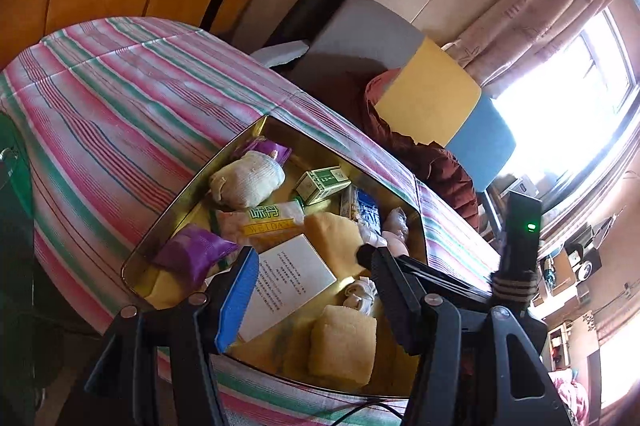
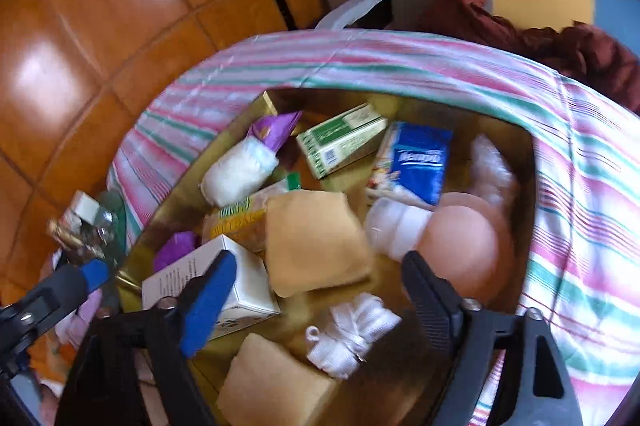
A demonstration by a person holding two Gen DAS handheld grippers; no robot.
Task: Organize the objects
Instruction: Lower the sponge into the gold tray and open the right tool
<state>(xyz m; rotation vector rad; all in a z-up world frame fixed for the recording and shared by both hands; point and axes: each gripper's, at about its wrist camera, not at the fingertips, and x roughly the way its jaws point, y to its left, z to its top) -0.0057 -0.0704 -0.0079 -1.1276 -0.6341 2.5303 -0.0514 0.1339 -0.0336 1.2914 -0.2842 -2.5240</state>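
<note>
A gold tin tray lies on a striped cloth and holds several items. Among them are a white box, two yellow sponges, a green box, a blue tissue pack, purple packets, a white sock bundle and a pink round thing. My left gripper hovers open above the white box. Over the middle sponge, my right gripper stands wide open with nothing pinched.
The striped cloth covers the surface around the tray. Beyond it are an orange tiled floor, a dark red garment and yellow and blue boards. Small glass and foil things sit left of the tray.
</note>
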